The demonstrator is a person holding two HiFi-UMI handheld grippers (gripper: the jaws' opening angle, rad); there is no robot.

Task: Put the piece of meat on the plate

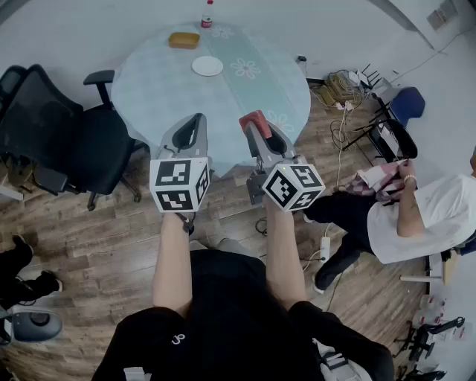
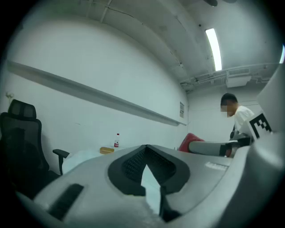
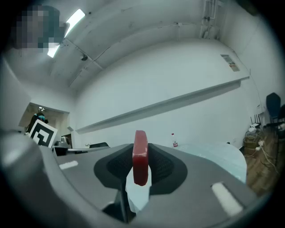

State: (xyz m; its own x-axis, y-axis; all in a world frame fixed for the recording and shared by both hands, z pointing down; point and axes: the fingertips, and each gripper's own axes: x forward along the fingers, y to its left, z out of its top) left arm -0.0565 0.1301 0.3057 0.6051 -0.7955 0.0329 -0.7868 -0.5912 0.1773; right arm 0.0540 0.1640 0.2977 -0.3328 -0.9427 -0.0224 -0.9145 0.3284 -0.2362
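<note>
Head view sets the table [image 1: 141, 97] ahead of us, and the drop-off lies well across it, so the main risk is the long carry. We judge that both grippers hang about at the table's near edge, perhaps short of it. A slip here could send the load to the floor [image 1: 104, 245].

The chair [image 1: 67, 141] stands close at the table's left. A step round that side could catch it and jolt our arms.

The left gripper [image 1: 198, 119] is empty, its jaws clenched tip to tip, and it rides just beside the right one. If the two drift together in the reach, they could knock and shake the grip. The right gripper [image 1: 251, 123] has its jaws clamped on the meat [image 3: 140, 156], held out level in front of us.

The plate [image 1: 207, 65] is small and sits bare on the table's pale cover. A release from too high or off centre could leave the piece half on the rim, or push the plate along. Past it stand a yellow box [image 1: 184, 40] and a bottle [image 1: 207, 15], and an overshoot could tip the bottle.

The meat is a thin red slab pinched on its flat sides and standing on edge. Its top rises above the jaws and its lower end hangs free in the gap. That hold looks narrow to us, so the slab could pivot or slide out if the squeeze eases.
</note>
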